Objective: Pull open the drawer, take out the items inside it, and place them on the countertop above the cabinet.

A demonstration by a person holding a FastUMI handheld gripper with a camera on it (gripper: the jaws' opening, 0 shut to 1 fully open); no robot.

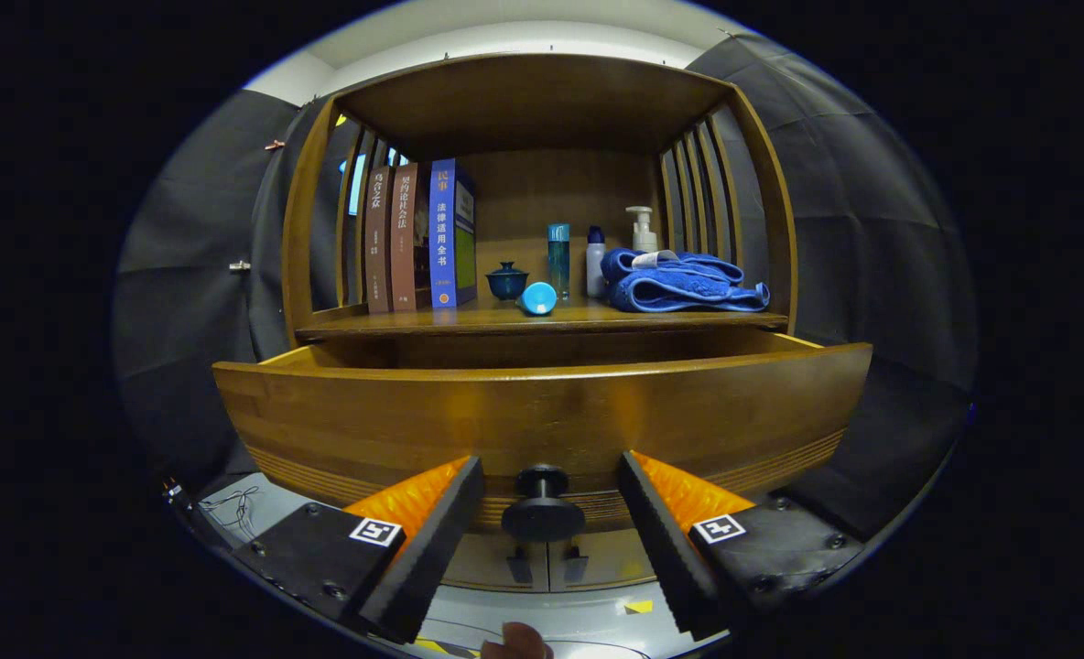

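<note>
Gripper view shows your tongs (549, 483) spread wide and holding nothing. The round dark knob (542, 505) sits in the gap between the two fingers (446, 522), and neither finger touches it.

That knob is fixed to the front of the wooden drawer (542, 426). You have the drawer pulled out, and its front stands just past the fingertips. You cannot see down into it from here, so you cannot tell what lies inside. Under the drawer are two cabinet doors (547, 563), each with a small dark handle. Below them is a pale gray floor (588, 622) with a bit of yellow tape (638, 606).

Above the drawer is the countertop (505, 320), a flat brown wooden shelf with a wooden roof and slatted sides. Count what stands on it. You have three books (418, 236) upright on the left side: two brown ones and one blue one. Next comes one small dark blue cup with a lid (507, 280). One light blue tube (538, 297) lies on its side just in front of it. Behind stand one tall teal bottle (558, 258), one white bottle with a blue cap (595, 260), and one white pump bottle (642, 231). One blue towel (679, 284) lies folded on the right side.

Black cloth (194, 256) hangs all around the cabinet. A white ceiling (505, 32) shows over the top.
</note>
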